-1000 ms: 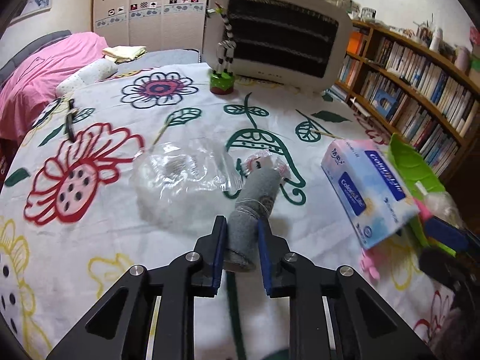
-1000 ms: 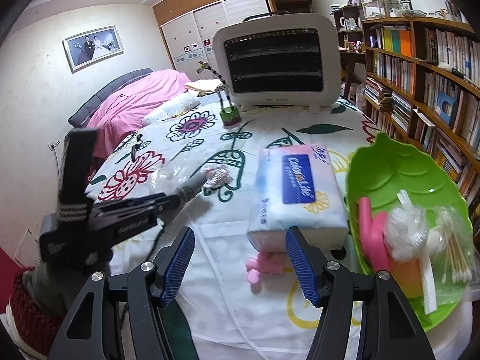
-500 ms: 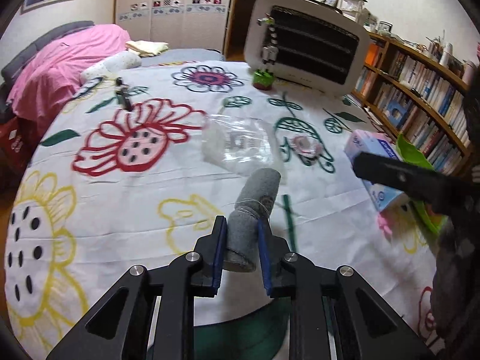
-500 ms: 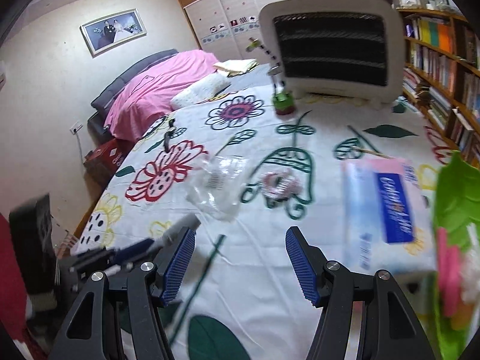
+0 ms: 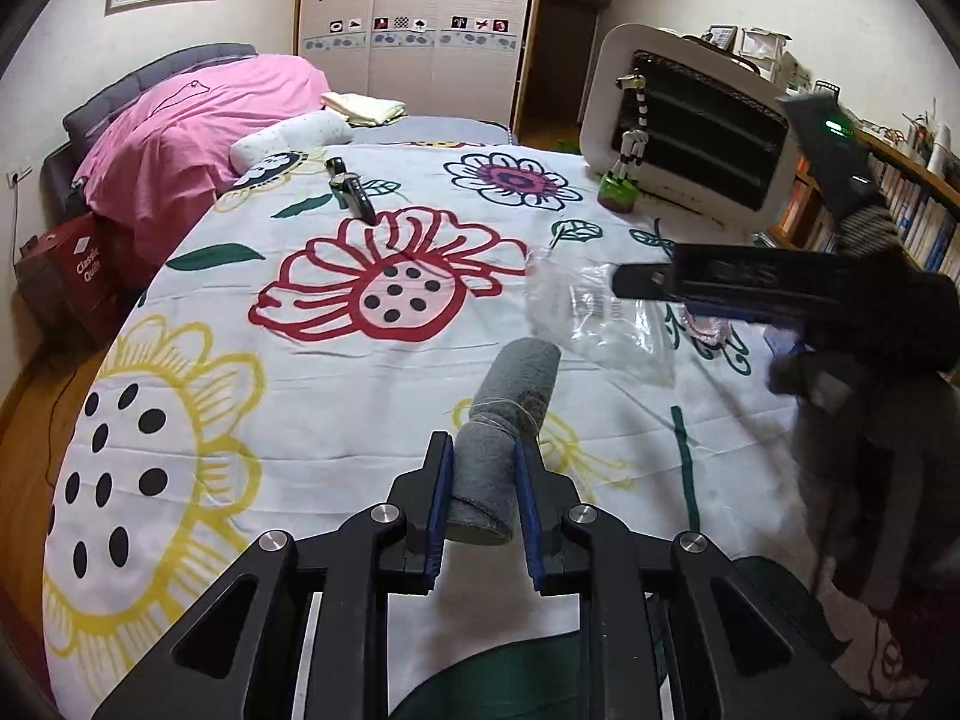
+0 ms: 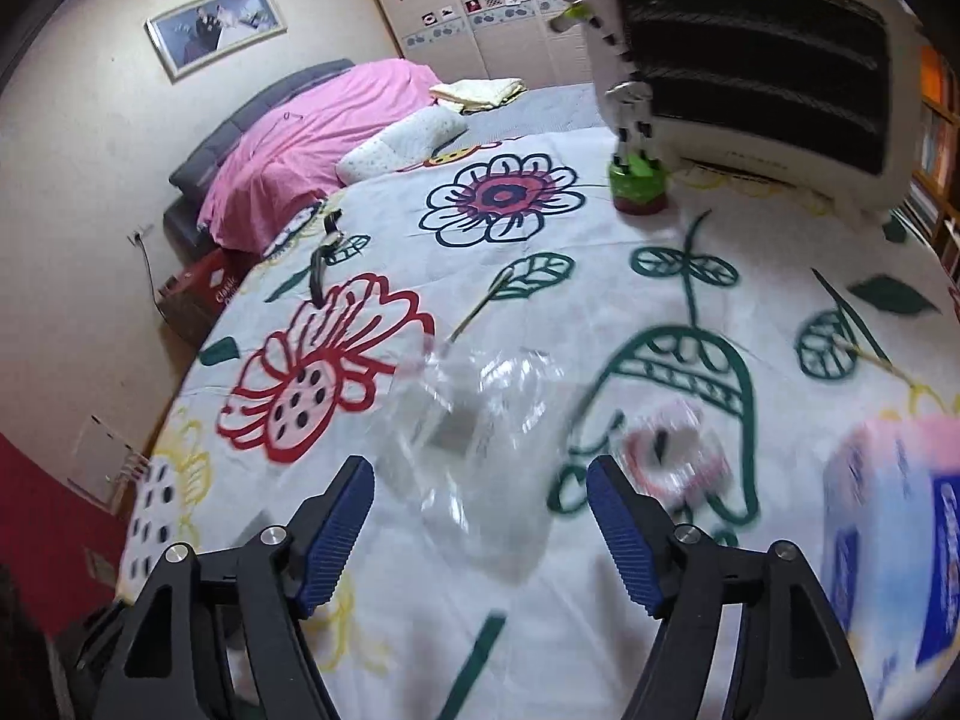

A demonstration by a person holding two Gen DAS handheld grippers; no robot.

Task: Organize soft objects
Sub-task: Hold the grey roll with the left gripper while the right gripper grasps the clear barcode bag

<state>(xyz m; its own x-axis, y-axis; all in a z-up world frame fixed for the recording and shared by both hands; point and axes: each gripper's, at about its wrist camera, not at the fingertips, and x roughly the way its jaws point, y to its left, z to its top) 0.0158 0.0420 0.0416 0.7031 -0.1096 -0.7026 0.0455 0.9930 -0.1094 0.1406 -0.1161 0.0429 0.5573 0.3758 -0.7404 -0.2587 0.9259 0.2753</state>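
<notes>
Right now our left gripper (image 5: 479, 507) is clamped on a grey rolled sock (image 5: 503, 438), its blue pads pressing both sides of the roll near its lower end while the rest of it sticks out ahead, raised over the flowered bedspread (image 5: 288, 420). Just beyond the sock's tip lies a clear plastic bag (image 5: 591, 315), crumpled and flat on the cloth beside the big red flower print. Our right gripper (image 6: 480, 519) hangs above that same bag (image 6: 486, 414), pointing down at it, and its jaws are opening with nothing pressed between them; the bag shows in the gap but lies on the cloth below, apart from the pads. From the left wrist view we see the right gripper (image 5: 720, 291) reaching in from the right edge, over the bag's far side. To the right of the bag sits a small pink and white thing (image 6: 672, 450), too blurred to identify, and past it a pack of tissues (image 6: 894, 540) at the picture's edge. Farther back stand a white heater (image 6: 756, 54) and a striped toy on a green base (image 6: 636, 174), and a black watch (image 5: 354, 195) lies near the far left side of the bedspread.
</notes>
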